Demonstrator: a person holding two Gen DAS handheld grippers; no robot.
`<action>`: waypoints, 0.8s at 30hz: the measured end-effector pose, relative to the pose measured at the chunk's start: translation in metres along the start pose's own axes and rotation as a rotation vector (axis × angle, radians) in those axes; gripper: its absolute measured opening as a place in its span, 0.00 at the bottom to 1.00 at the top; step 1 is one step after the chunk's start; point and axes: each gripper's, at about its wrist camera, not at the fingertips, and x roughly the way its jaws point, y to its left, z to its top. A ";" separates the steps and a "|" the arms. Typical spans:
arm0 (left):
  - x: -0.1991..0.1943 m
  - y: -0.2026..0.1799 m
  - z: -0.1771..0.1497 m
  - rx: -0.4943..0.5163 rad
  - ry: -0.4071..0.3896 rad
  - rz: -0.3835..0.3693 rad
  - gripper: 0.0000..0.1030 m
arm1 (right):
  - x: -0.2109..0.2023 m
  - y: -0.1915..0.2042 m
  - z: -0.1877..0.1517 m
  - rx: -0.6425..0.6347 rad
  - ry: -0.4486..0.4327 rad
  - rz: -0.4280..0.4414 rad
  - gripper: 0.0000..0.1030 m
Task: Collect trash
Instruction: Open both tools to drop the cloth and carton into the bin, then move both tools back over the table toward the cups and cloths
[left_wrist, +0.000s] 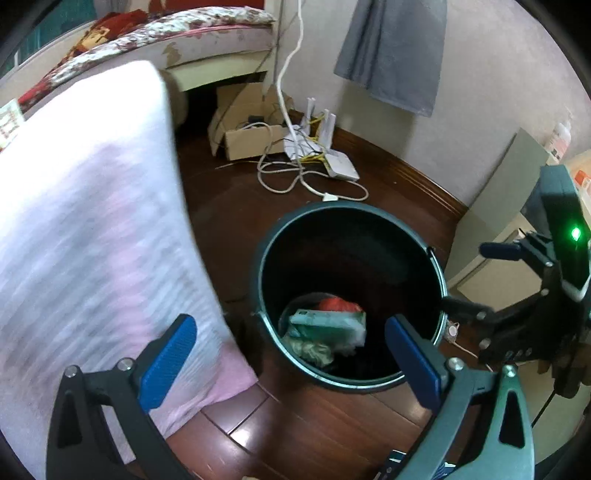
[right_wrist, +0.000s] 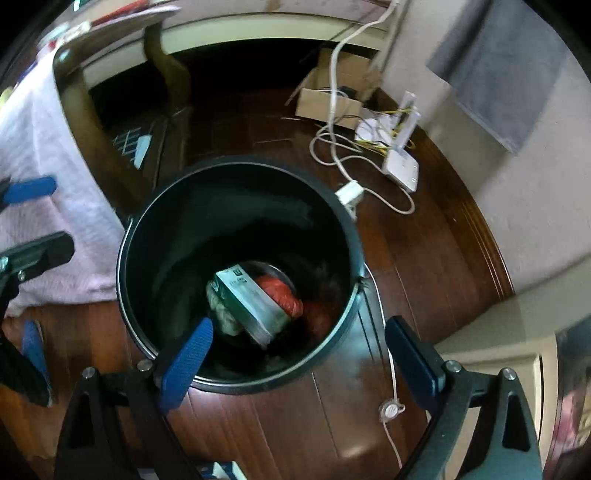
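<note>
A dark round bin (left_wrist: 351, 210) stands on the wood floor. At its bottom lie a green-and-white box (left_wrist: 327, 321), a red wad (left_wrist: 338, 305) and crumpled pale paper (left_wrist: 314, 349). My left gripper (left_wrist: 290, 324) hangs open above the bin's near rim, nothing between its blue pads. In the right wrist view the bin (right_wrist: 236, 162) fills the middle, with the box (right_wrist: 251, 299), red wad (right_wrist: 286, 293) and paper (right_wrist: 221, 314) inside. My right gripper (right_wrist: 299, 325) is open and empty over the bin's near right rim. Each gripper shows at the edge of the other's view.
A pink-white cloth (left_wrist: 92, 221) hangs from a table edge left of the bin. A white router (left_wrist: 340, 164), loose cables (left_wrist: 295, 177) and a cardboard box (left_wrist: 251, 136) lie behind it. A pale cabinet (left_wrist: 495, 206) stands at right. A thin cord (right_wrist: 391, 387) runs beside the bin.
</note>
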 end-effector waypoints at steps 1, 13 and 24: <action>-0.004 0.001 -0.002 -0.005 -0.005 0.009 0.99 | -0.005 -0.001 -0.001 0.018 -0.001 -0.004 0.93; -0.050 0.004 -0.009 -0.009 -0.059 0.051 0.99 | -0.056 0.011 0.000 0.068 -0.087 -0.001 1.00; -0.090 0.016 -0.010 -0.019 -0.129 0.103 0.99 | -0.115 0.045 0.014 0.052 -0.192 0.022 1.00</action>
